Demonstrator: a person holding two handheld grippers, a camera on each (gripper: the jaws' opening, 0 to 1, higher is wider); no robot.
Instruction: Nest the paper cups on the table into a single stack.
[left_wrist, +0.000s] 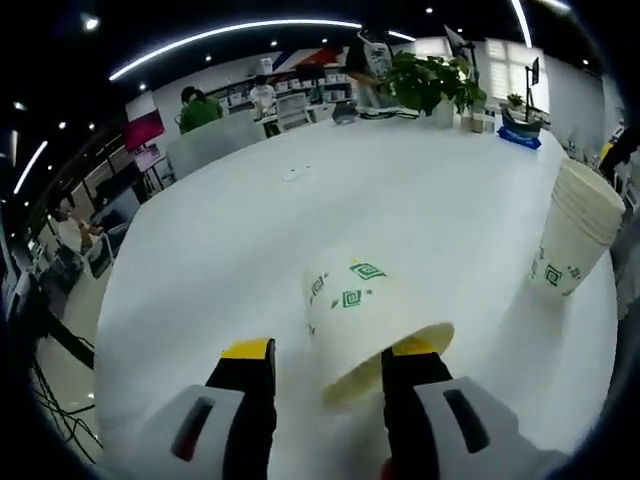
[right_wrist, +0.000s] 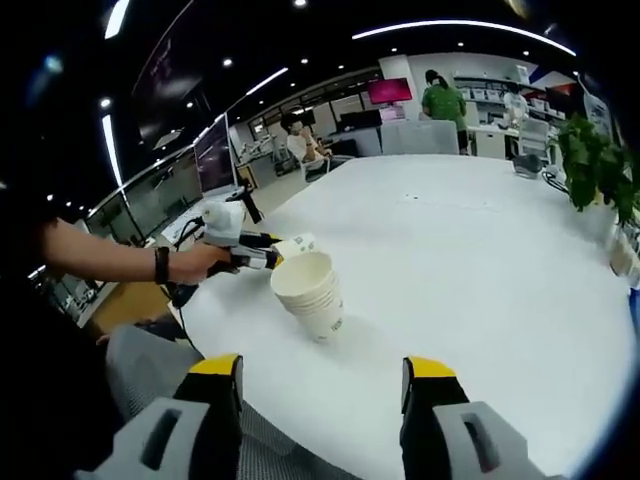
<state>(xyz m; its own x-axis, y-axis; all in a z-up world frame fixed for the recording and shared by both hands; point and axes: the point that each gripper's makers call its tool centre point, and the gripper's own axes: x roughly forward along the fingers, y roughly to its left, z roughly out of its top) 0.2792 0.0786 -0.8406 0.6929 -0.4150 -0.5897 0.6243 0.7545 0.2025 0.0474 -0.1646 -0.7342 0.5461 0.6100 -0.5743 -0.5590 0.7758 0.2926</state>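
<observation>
My left gripper (left_wrist: 328, 362) has its jaws clamped on the rim of one cream paper cup (left_wrist: 365, 320) with green square motifs, lying tilted, mouth toward me and base pointing away over the white worktop (left_wrist: 300, 230). One stack of nested cups (left_wrist: 578, 228), several deep, stands upright at the right edge, mouth up. My right gripper (right_wrist: 323, 374) hangs with jaws apart, holding nothing, near that stack.

Table (right_wrist: 480, 260) bare beyond cup stack (right_wrist: 312, 295); potted plant (right_wrist: 598, 165) at far edge.
</observation>
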